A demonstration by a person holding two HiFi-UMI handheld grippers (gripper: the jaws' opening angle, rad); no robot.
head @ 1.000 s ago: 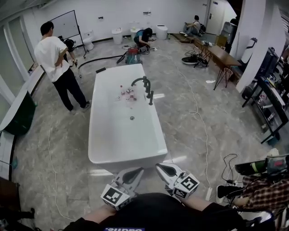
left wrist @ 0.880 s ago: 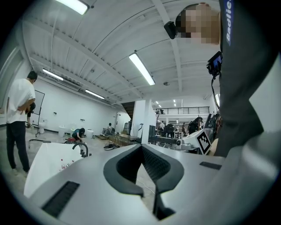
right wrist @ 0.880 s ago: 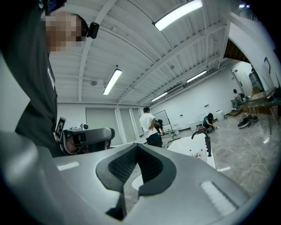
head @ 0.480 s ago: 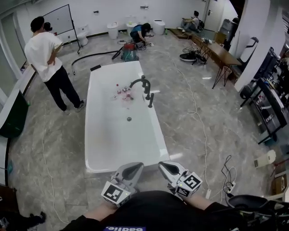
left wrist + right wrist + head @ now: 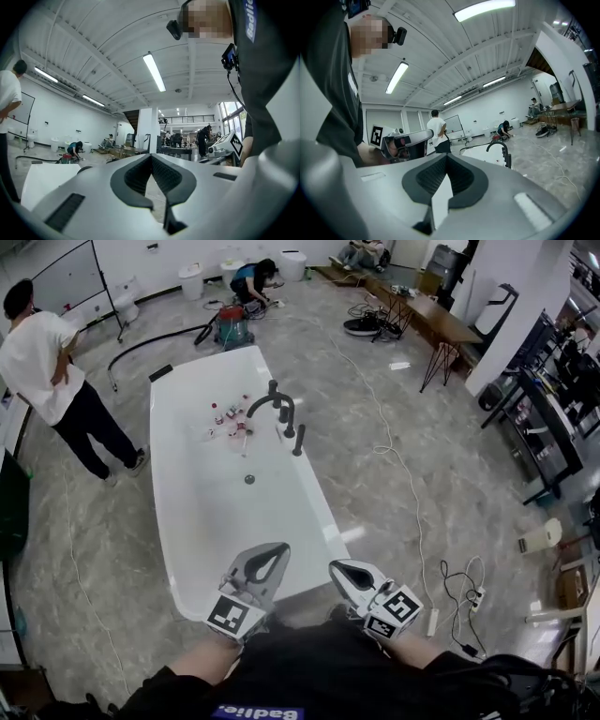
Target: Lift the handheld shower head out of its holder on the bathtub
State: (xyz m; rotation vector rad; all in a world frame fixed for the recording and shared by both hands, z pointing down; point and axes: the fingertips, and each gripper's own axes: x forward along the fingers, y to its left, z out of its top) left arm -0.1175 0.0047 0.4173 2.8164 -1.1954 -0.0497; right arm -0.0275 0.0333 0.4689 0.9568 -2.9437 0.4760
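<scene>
left gripper (image 5: 265, 559) and right gripper (image 5: 343, 570) are hovering at near end of bathtub (image 5: 202, 512), jaws together, empty | handheld shower head (image 5: 298, 441) is standing upright on right rim beside faucet (image 5: 272, 401), well ahead | right gripper is seeming nearer

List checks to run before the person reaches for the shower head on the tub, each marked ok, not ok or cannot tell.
1. Shower head seated upright on the bathtub rim: ok.
2. Left gripper open for grasping: not ok, shut, empty.
3. Right gripper open: not ok, shut, empty.
4. Shower head within reach: not ok, both grippers are at the bathtub's near end.
5. Bystander clear of that side: ok.
</scene>
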